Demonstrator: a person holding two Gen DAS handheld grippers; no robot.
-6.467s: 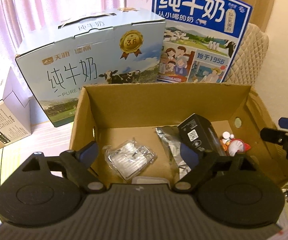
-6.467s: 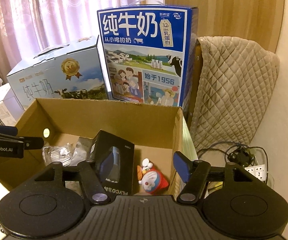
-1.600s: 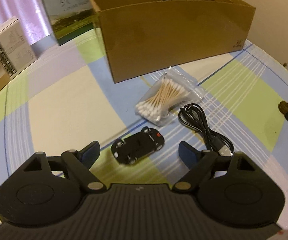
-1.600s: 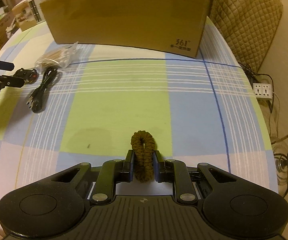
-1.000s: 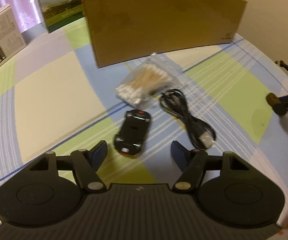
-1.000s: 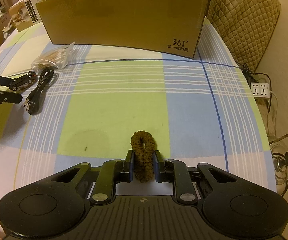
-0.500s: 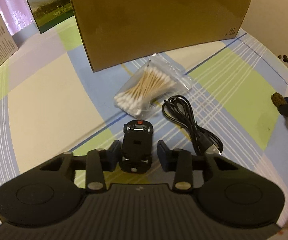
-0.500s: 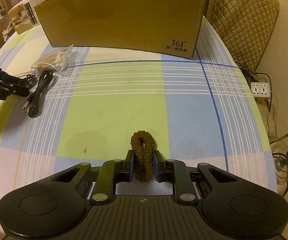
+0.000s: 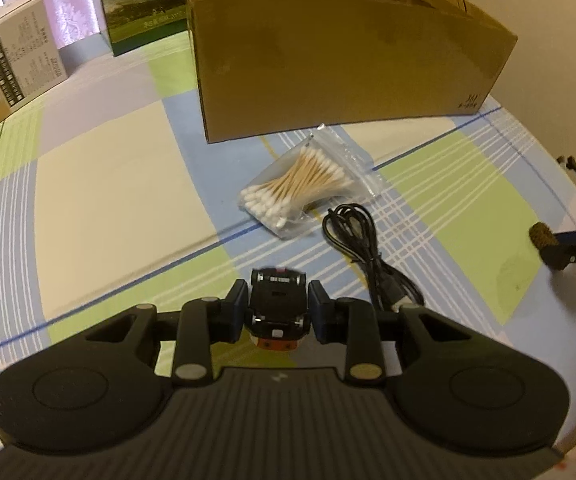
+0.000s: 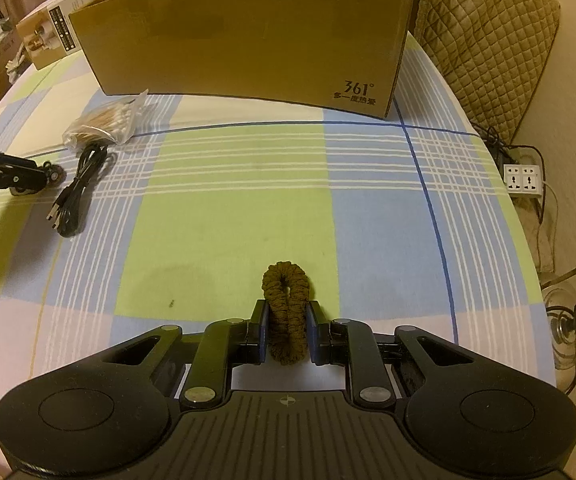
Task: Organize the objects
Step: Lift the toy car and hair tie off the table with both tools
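My left gripper (image 9: 277, 307) is shut on a small black toy car (image 9: 277, 300), which sits just above the checked tablecloth; the same gripper shows at the left edge of the right wrist view (image 10: 27, 178). In my right gripper (image 10: 286, 326) a brown hair scrunchie (image 10: 286, 300) is clamped, low over the cloth; the scrunchie also appears far right in the left wrist view (image 9: 544, 236). A bag of cotton swabs (image 9: 304, 192) and a coiled black USB cable (image 9: 368, 252) lie ahead of the left gripper. Behind them stands the open cardboard box (image 9: 344, 64) (image 10: 247, 36).
A white carton (image 9: 7, 64) and a milk box (image 9: 139, 4) stand at the back left. A quilted chair back (image 10: 484, 40) is right of the cardboard box, and a power strip (image 10: 522, 180) lies on the floor past the table's right edge.
The left gripper's fingers came together around the toy car, which turned end-on between them, and now grip it slightly off the cloth. The right gripper kept still with the scrunchie.
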